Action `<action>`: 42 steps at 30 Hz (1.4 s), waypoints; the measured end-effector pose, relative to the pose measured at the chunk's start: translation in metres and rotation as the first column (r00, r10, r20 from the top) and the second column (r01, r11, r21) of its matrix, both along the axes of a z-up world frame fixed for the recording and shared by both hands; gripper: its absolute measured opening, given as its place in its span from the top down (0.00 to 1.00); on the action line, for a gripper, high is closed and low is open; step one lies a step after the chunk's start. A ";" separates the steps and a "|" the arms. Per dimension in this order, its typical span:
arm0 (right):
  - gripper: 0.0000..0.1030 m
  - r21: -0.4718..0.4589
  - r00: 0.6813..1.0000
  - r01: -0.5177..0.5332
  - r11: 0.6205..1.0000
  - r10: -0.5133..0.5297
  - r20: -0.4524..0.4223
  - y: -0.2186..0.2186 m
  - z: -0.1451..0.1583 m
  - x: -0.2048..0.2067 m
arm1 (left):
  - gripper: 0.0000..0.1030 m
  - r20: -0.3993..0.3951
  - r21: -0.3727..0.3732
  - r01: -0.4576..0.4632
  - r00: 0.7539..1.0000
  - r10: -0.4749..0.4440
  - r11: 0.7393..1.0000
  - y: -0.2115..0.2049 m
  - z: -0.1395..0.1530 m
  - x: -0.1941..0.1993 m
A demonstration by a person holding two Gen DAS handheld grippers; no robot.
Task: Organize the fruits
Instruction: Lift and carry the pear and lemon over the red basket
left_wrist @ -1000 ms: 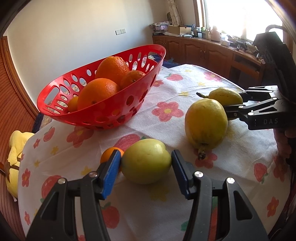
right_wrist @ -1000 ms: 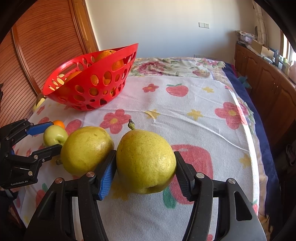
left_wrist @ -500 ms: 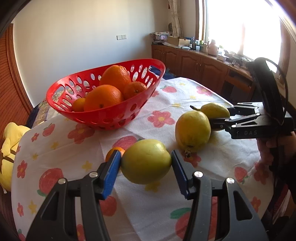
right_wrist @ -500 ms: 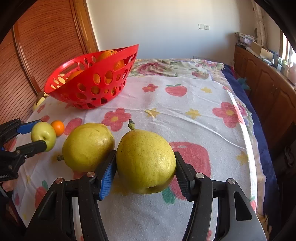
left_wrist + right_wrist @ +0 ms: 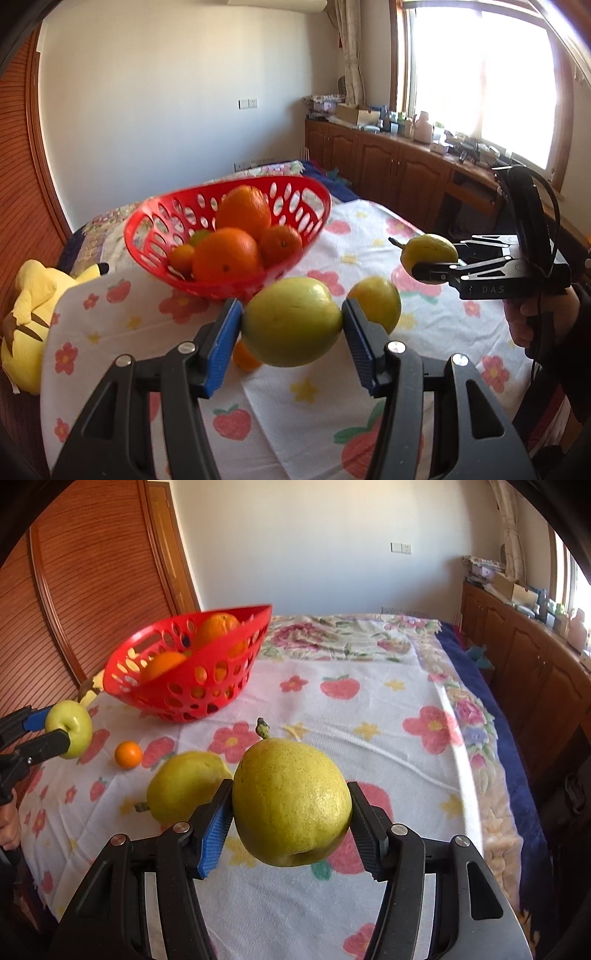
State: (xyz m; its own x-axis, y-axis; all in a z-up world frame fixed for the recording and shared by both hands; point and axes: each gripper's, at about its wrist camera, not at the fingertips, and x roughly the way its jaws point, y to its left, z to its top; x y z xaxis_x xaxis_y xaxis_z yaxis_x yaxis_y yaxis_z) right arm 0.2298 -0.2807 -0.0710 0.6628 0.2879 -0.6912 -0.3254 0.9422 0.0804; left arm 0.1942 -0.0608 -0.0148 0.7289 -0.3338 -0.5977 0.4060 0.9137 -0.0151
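Flowered cloth (image 5: 388, 716) covers a bed, both hand-held grippers lifted clear of it with fruit.

From the right wrist view, at nine o'clock the left hand-held gripper (image 5: 61, 731) pinches a green apple (image 5: 70, 729) in the air; a small mandarin (image 5: 128, 754) lies on the cloth just beside it. At eleven o'clock a red basket (image 5: 177, 698) holds oranges (image 5: 216, 627). Below centre a loose pear (image 5: 184, 790) rests on the cloth, and just right of it the right hand-held gripper (image 5: 291, 812) clamps a second pear (image 5: 291, 805), stem up, held off the cloth. Wooden cabinets (image 5: 535, 657) run along three o'clock.
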 end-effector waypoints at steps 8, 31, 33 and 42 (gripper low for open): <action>0.41 0.005 0.997 -0.033 0.999 0.033 0.076 0.007 0.040 0.003 | 0.47 0.051 -0.006 -0.029 0.998 0.029 1.000 0.015 0.024 0.012; 0.41 -0.056 0.964 -0.238 0.970 0.243 0.111 0.110 0.064 0.097 | 0.47 0.047 -0.005 -0.096 0.994 0.096 0.995 0.049 0.021 0.112; 0.41 -0.063 0.963 -0.243 0.968 0.249 0.101 0.115 0.059 0.105 | 0.47 0.043 -0.004 -0.098 0.994 0.098 0.995 0.050 0.018 0.118; 0.41 -0.075 0.963 -0.258 0.963 0.263 0.062 0.126 0.038 0.119 | 0.47 0.023 -0.004 -0.099 0.995 0.099 0.995 0.050 0.004 0.134</action>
State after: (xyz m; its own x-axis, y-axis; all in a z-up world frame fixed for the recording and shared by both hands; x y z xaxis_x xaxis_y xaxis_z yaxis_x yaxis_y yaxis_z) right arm 0.3493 -0.1546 -0.0330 0.6189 0.4123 -0.6685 -0.5626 0.8266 -0.0111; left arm 0.3281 -0.0112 -0.0104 0.7720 -0.2611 -0.5796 0.3142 0.9493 -0.0092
